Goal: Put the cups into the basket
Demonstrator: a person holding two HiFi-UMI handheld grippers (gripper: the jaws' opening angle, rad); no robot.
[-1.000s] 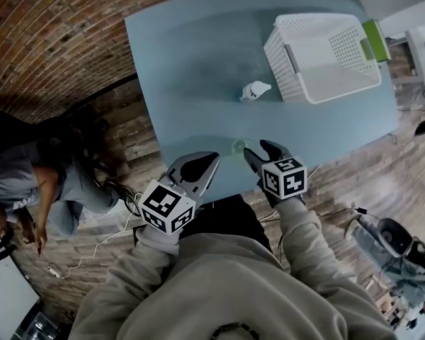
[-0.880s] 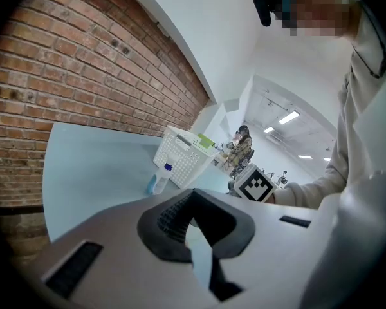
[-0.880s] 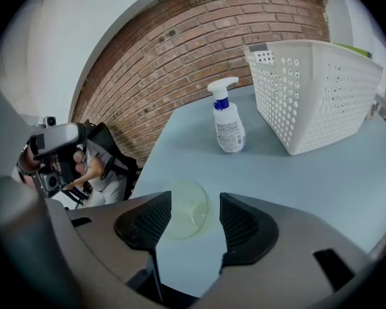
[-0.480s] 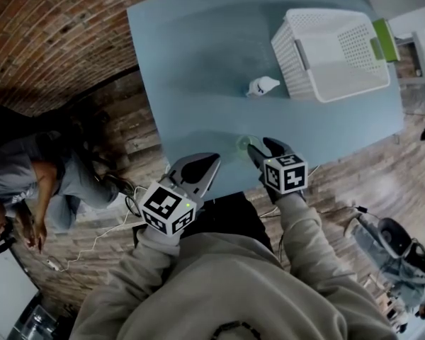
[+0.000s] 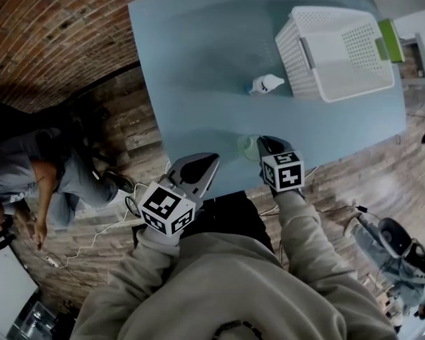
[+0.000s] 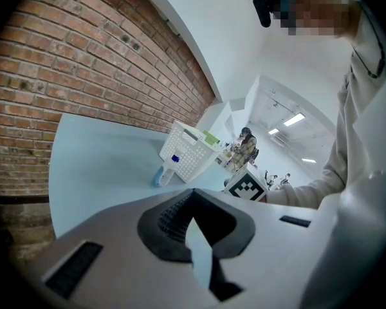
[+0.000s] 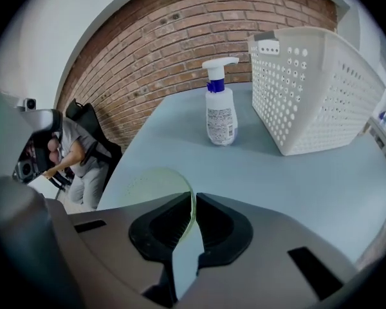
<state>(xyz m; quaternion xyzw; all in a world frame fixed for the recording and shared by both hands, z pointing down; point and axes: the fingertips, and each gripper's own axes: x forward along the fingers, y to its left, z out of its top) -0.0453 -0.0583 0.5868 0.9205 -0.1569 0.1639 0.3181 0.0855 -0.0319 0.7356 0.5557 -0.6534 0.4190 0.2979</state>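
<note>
Blue table point(image 5: 198, 62) by brick wall | right gripper point(image 5: 264, 147), wide a second ago, closing on green cup point(image 5: 246, 147) rim, near edge | left gripper point(image 5: 198, 170) pressed together, empty | grasp likely begun; basket point(image 5: 297, 48) far right

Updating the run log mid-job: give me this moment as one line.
right hand-held gripper: jaws closing on pale green cup rim | left hand-held gripper: shut, empty | white basket: empty

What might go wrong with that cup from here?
The right gripper is closing on just the thin wall of the cup, which may slip or tilt when lifted. It sits near the table edge and might fall. The bottle stands beside the basket, easy to bump on the way.
</note>
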